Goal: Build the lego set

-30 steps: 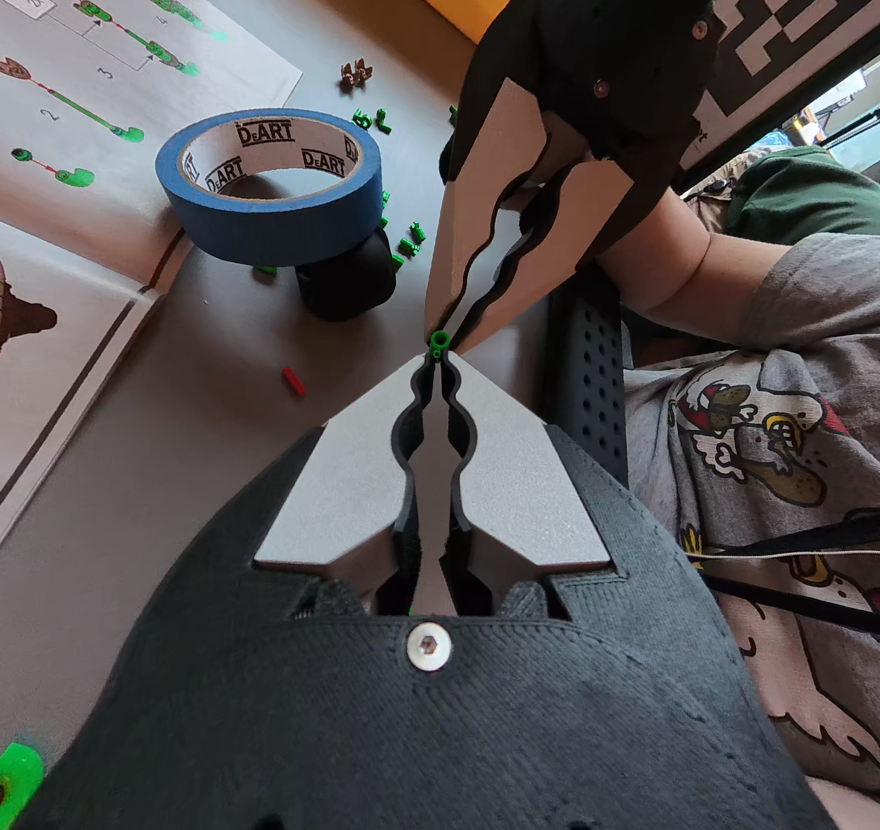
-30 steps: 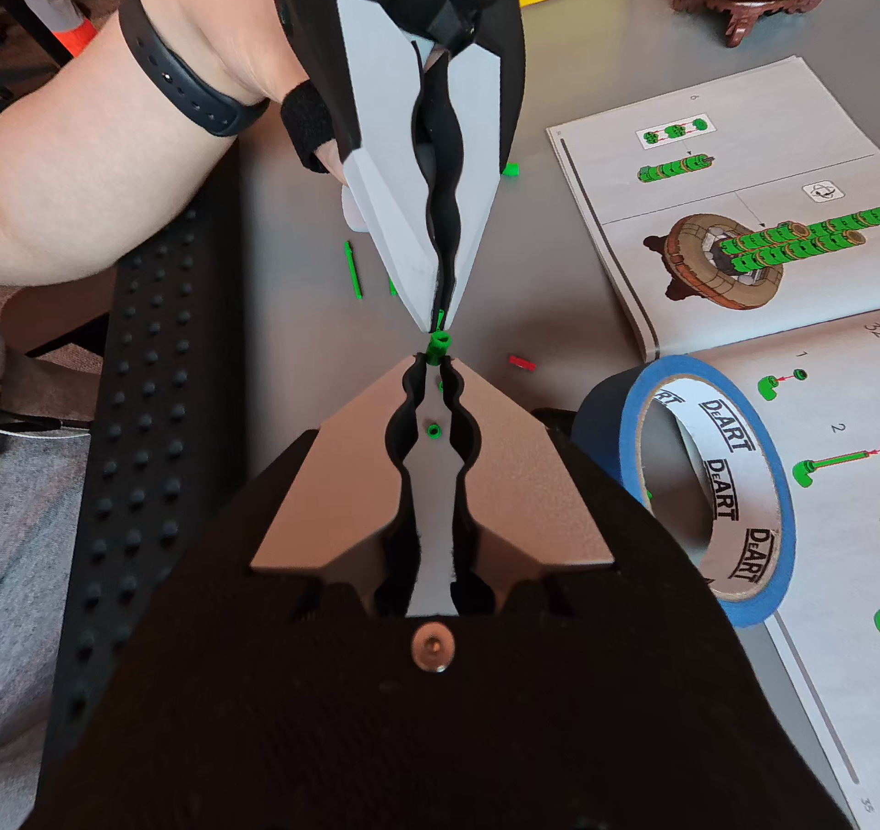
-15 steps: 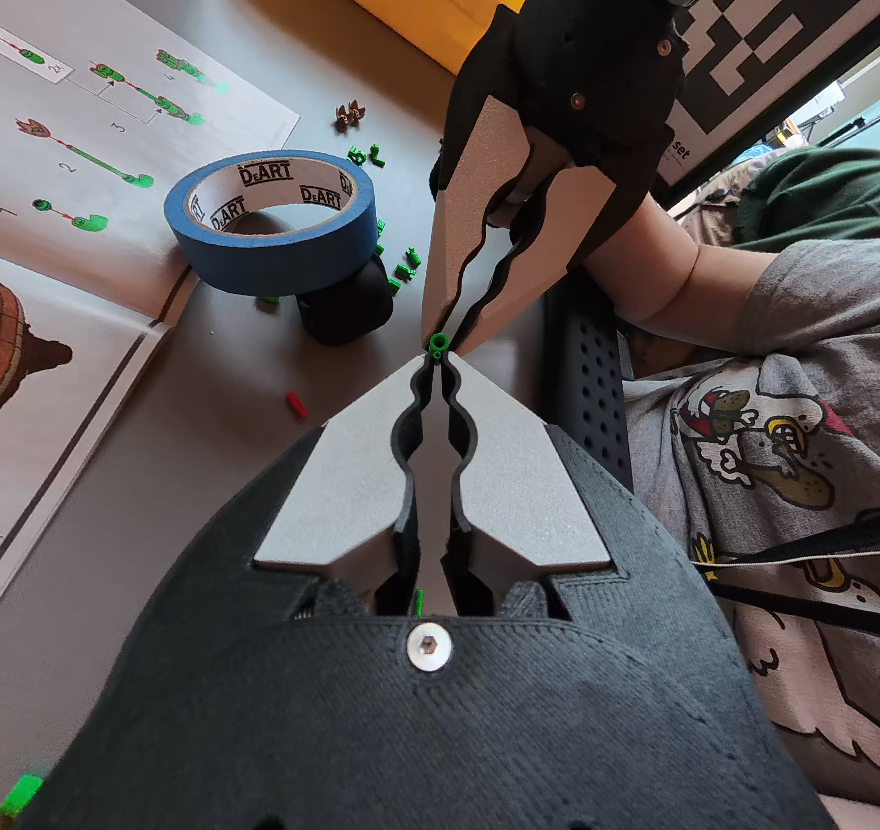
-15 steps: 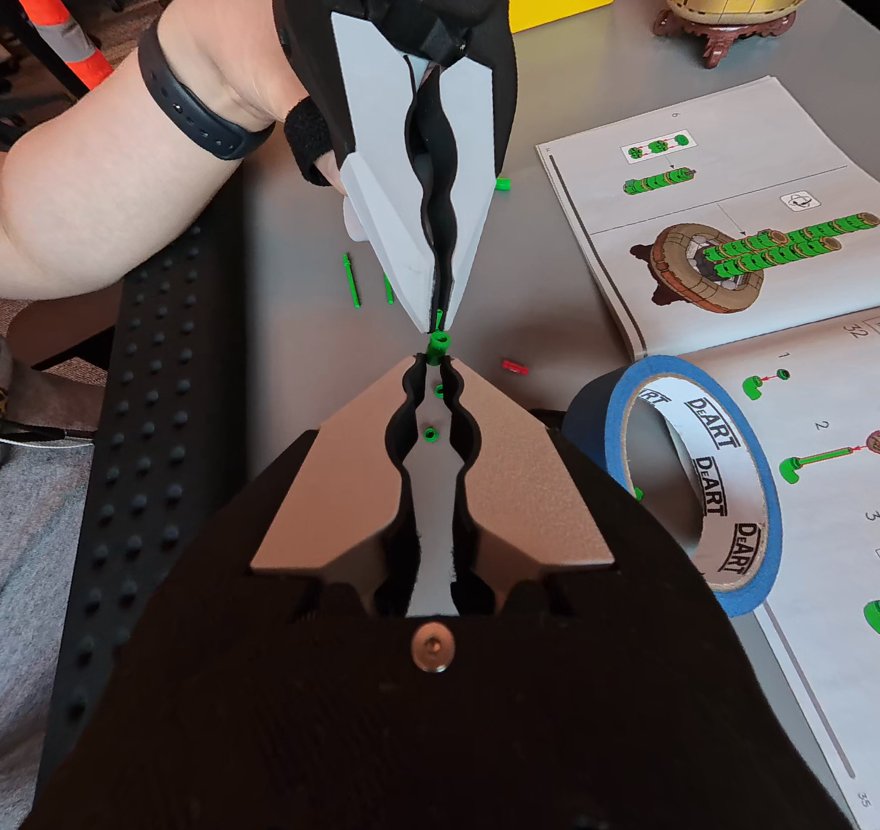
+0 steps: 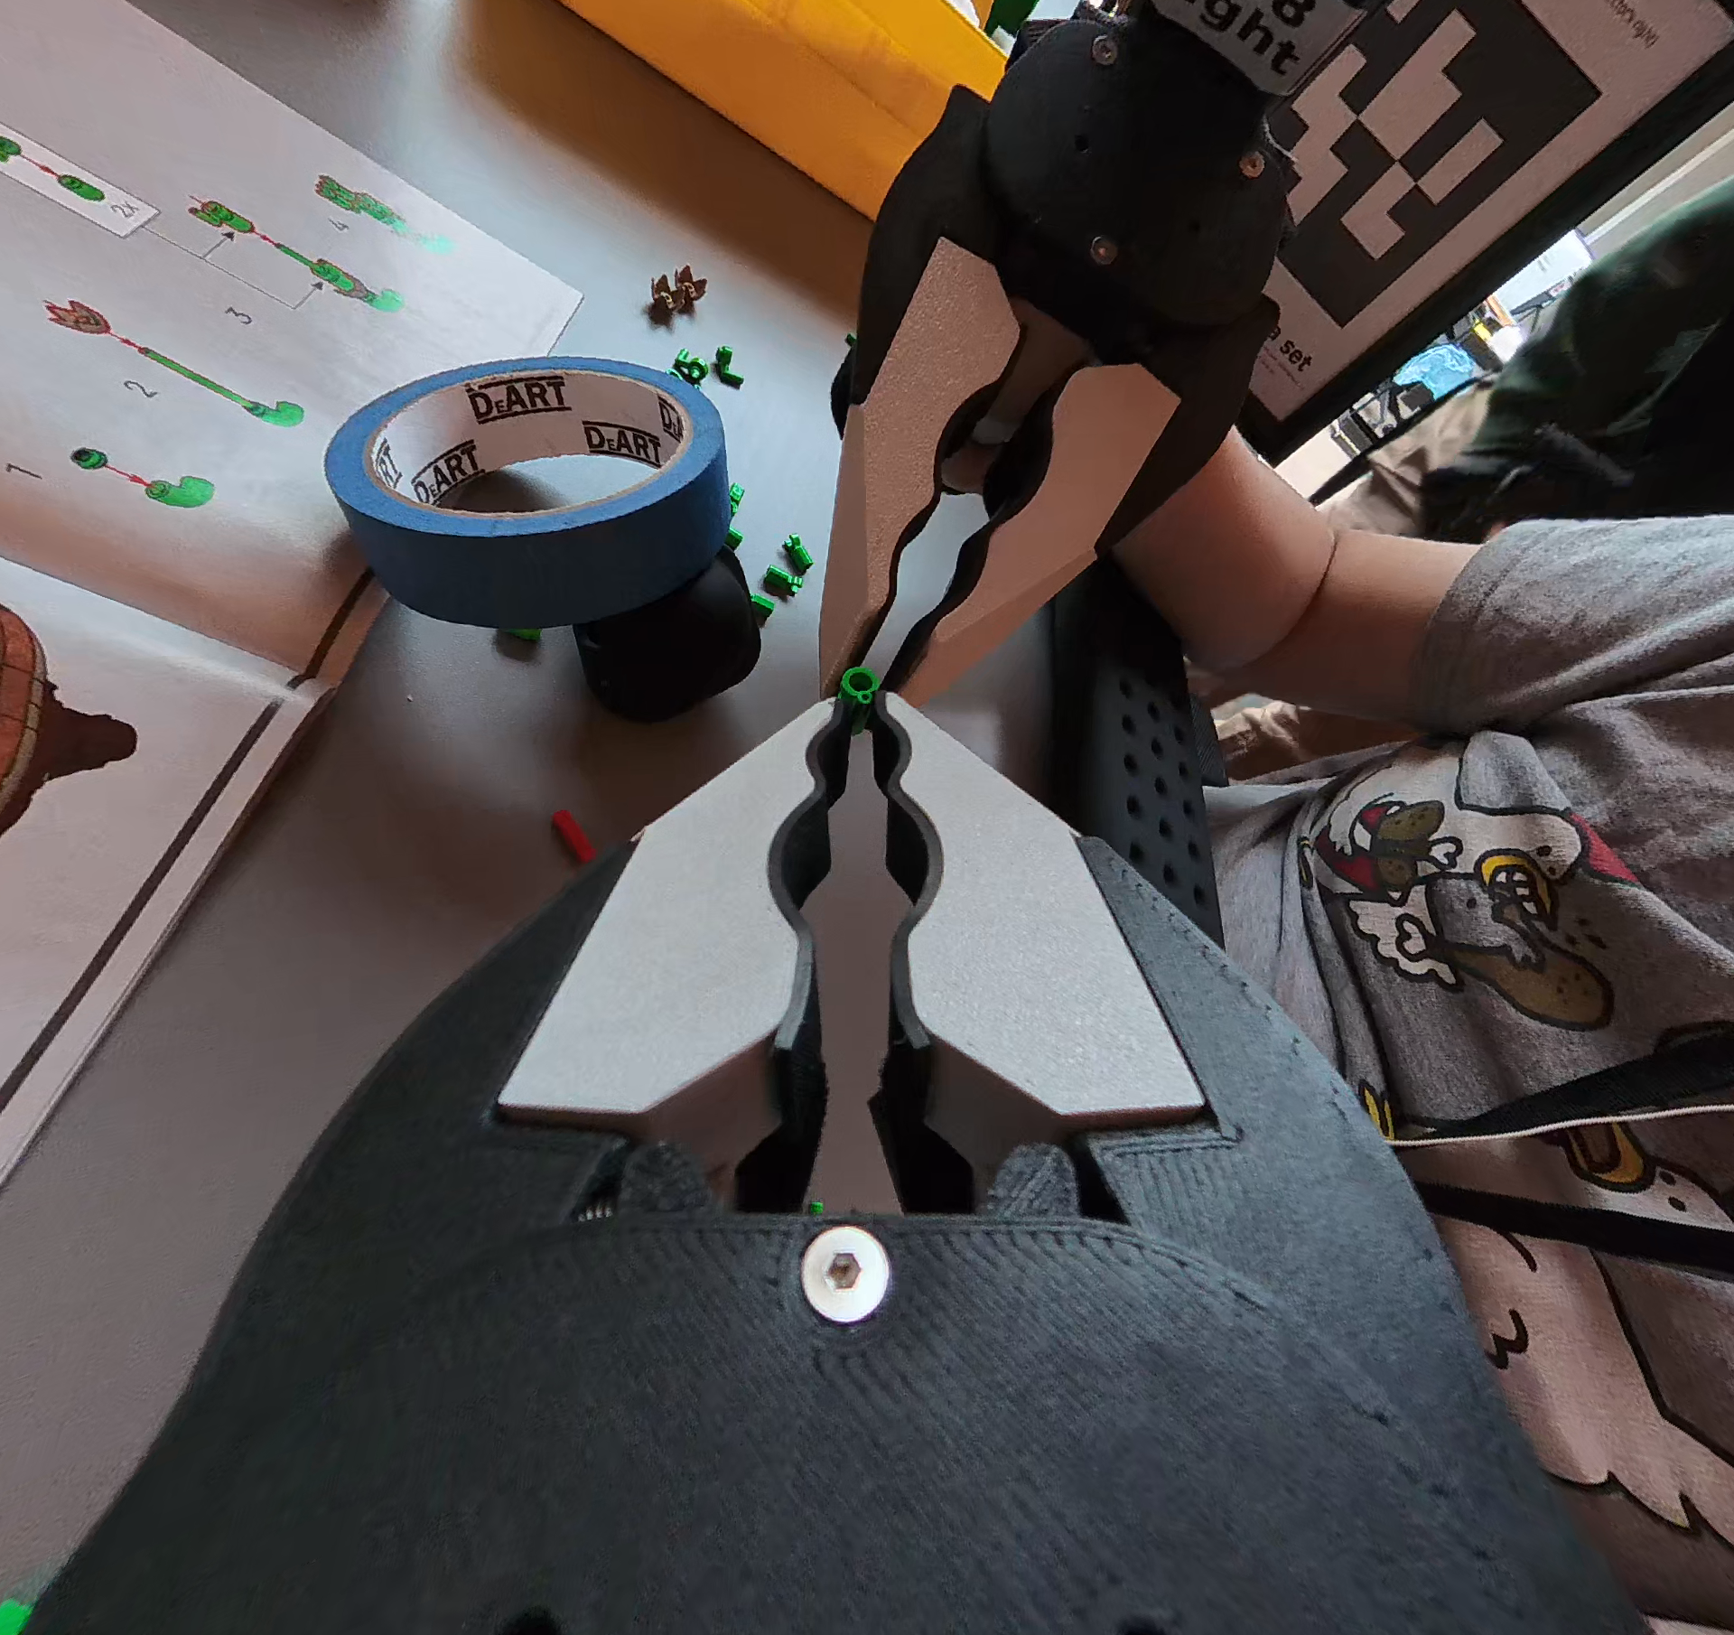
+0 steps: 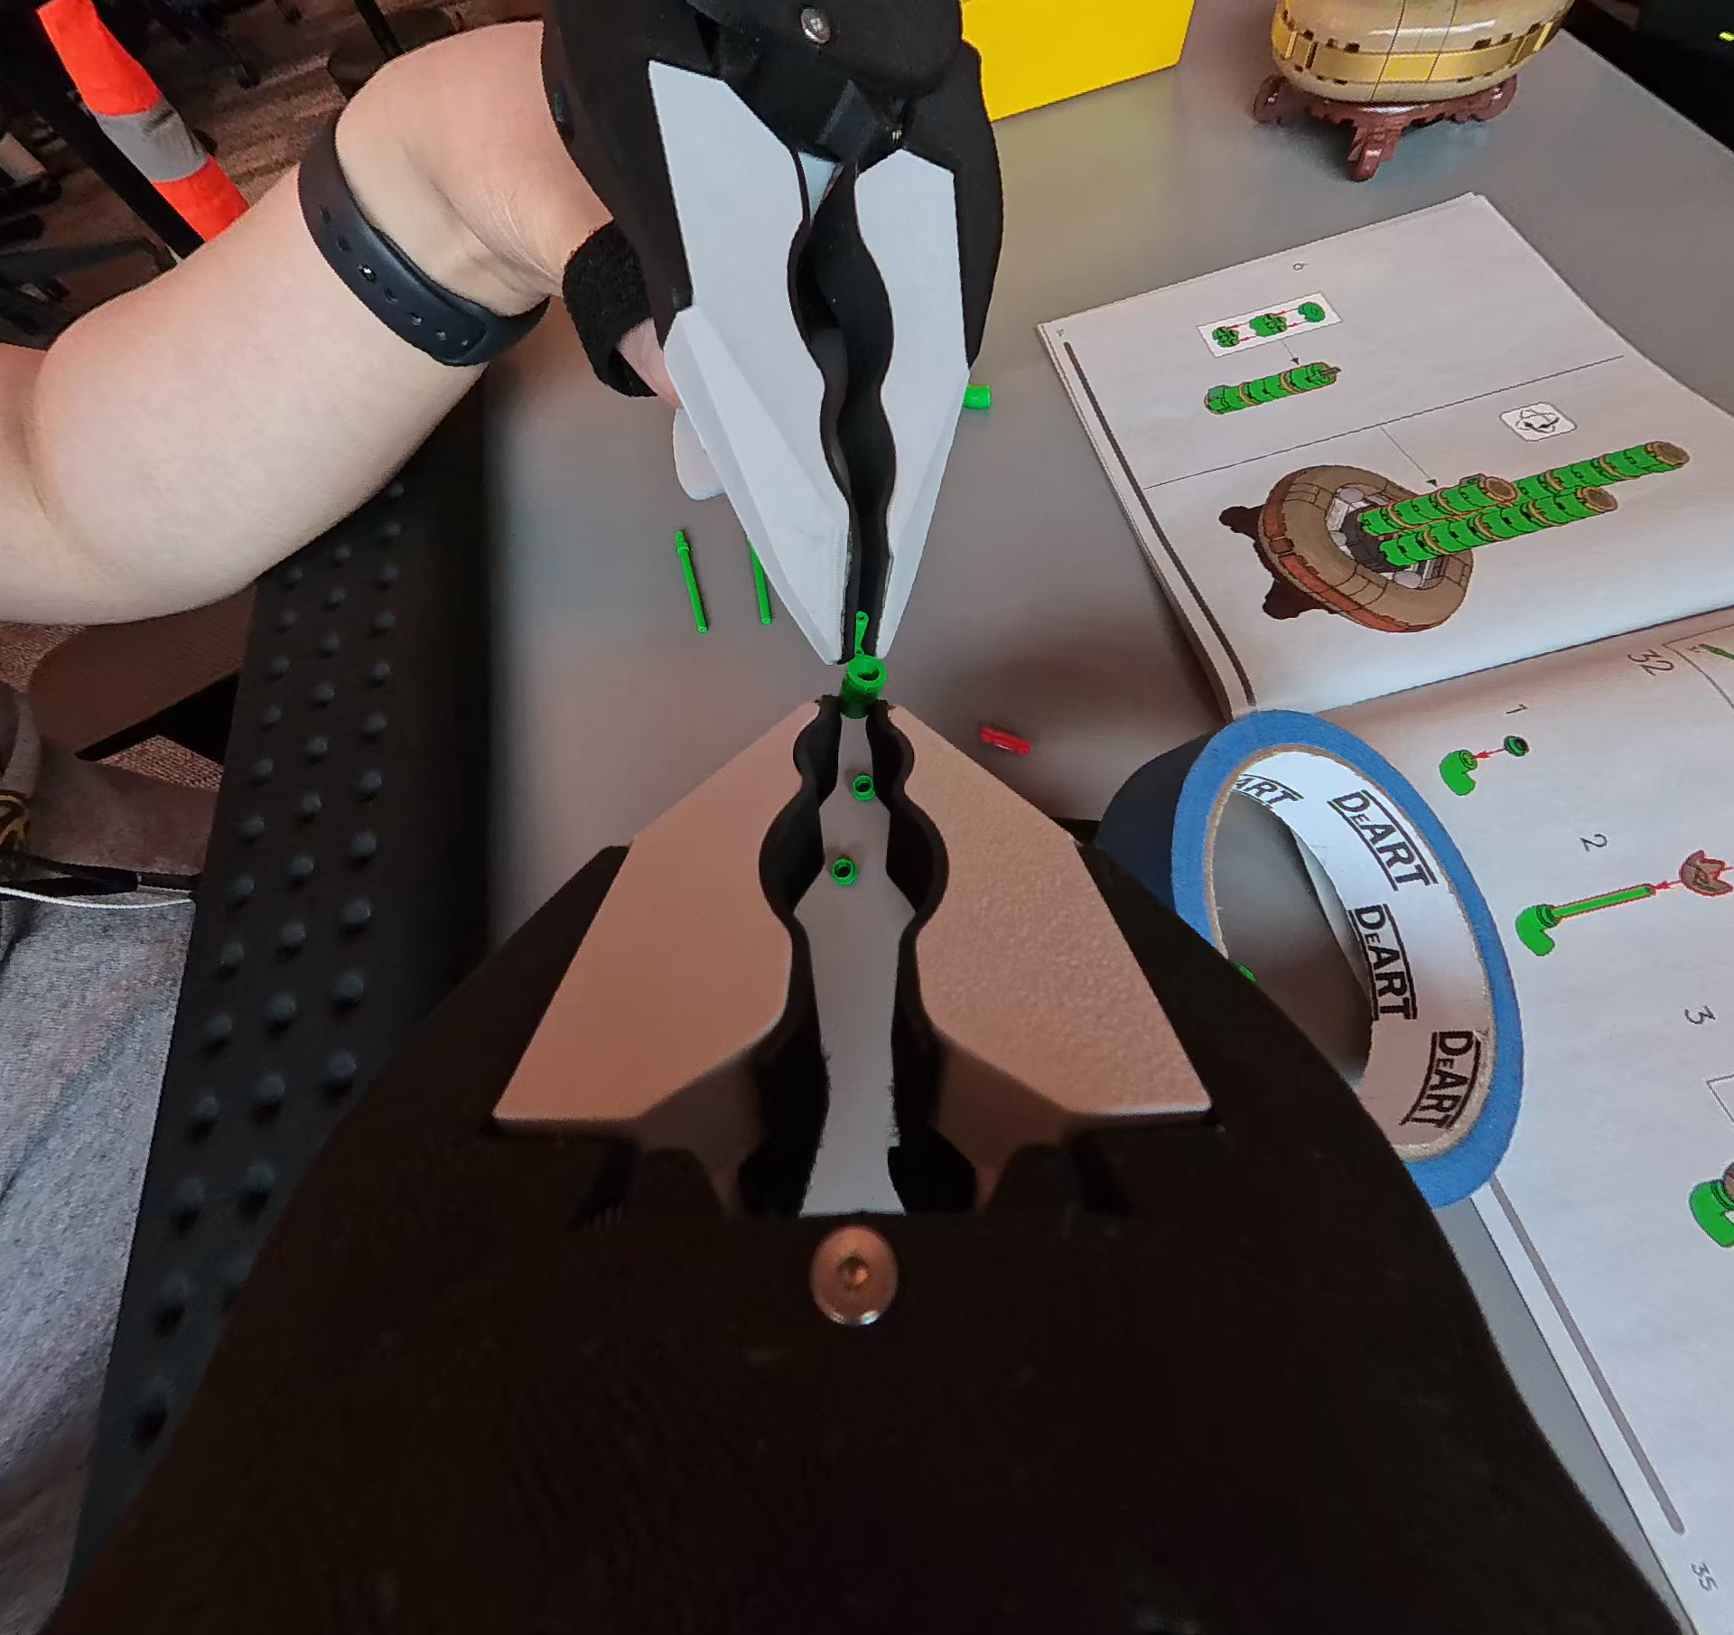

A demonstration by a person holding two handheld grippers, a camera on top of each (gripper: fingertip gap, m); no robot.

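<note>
A: While both grippers met tip to tip above the grey table (image 5: 422, 839), what did each grasp?

B: Left gripper (image 5: 856, 715): clenched on a thin green rod (image 6: 861, 628). Right gripper (image 6: 854, 710): clenched on a small green piece (image 6: 861, 684), held in the air between the two tips.

A: Other items?

B: Blue tape roll (image 5: 530, 487), resting on the open instruction booklet (image 5: 188, 351). One red piece (image 5: 572, 835) on the table, near the tape. Loose green pieces (image 5: 779, 572) beside the tape. Yellow box (image 5: 751, 23) at the far side.
</note>
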